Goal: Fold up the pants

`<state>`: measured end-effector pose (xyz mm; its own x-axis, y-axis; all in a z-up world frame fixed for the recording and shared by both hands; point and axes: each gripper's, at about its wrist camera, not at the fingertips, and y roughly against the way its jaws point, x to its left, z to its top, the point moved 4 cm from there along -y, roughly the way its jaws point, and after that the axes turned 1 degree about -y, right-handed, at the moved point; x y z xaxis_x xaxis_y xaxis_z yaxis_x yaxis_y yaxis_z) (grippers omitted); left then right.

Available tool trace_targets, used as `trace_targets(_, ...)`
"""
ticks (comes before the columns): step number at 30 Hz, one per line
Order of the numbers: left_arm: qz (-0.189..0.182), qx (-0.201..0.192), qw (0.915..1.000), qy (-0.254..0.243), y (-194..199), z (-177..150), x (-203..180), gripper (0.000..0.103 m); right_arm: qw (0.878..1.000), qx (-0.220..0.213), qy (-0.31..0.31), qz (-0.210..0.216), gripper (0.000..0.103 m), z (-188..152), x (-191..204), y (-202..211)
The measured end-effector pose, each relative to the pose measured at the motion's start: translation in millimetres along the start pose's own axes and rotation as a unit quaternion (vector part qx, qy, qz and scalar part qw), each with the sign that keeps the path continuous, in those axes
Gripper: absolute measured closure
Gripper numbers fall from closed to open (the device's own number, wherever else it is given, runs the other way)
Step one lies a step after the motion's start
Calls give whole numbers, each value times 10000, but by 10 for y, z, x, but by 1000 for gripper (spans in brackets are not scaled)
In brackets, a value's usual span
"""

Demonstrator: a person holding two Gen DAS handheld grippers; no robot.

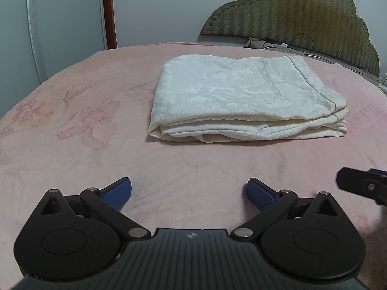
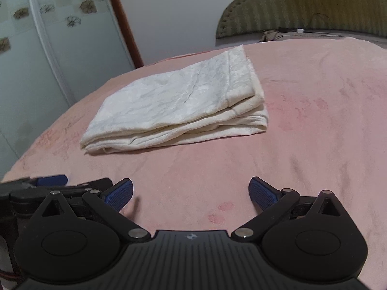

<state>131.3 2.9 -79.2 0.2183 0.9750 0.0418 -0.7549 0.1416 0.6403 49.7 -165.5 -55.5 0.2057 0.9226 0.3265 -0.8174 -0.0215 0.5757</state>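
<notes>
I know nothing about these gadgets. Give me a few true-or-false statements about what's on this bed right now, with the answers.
1. The cream pants lie folded in a stack of layers. True.
2. The left gripper is clamped on the pants. False: its jaws stand wide open with nothing between them, short of the pants.
3. The pants rest on a pink bedspread with a faint flower print. True.
4. The right gripper is shut. False: it is open and empty, with only bedspread between its fingers.
5. A green padded headboard stands beyond the pants. True.
6. The pants hang off the bed's edge. False: they lie wholly on the bedspread.
</notes>
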Motion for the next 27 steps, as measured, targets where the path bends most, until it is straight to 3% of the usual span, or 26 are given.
trace_targets(2, 2, -1, 10000, -3, 1, 0, -1, 0, 9996, 19, -263, -132, 0, -8, 4, 92)
trace_targets(5, 2, 0, 10000, -2, 0, 0, -1, 0, 9986, -60, -416, 307, 0, 65, 158, 295)
trace_targets(8, 1, -1, 10000, -2, 0, 0, 0, 0, 9971, -164, -224, 715, 0, 191, 391, 488)
trace_targets(10, 1, 0, 10000, -1, 0, 0, -1, 0, 9973, -208, 5, 703, 0, 239, 501, 506)
trace_targets(13, 1, 0, 10000, -2, -2, 0, 1, 0, 9985, -326, 410, -132, 0, 256, 492, 385)
trace_targets(17, 1, 0, 10000, -1, -2, 0, 1, 0, 9900, -256, 793, -1136, 0, 253, 328, 142)
trace_targets(20, 1, 0, 10000, -1, -1, 0, 0, 0, 9853, -167, 1013, -1366, 0, 197, 249, 5)
trace_targets(25, 1, -1, 10000, -1, -2, 0, 1, 0, 9821, 191, 1217, -1428, 0, 5, 176, -215)
trace_targets(27, 1, 0, 10000, -1, -1, 1, 1, 0, 9847, 133, 1101, -1346, 0, -31, 134, -210)
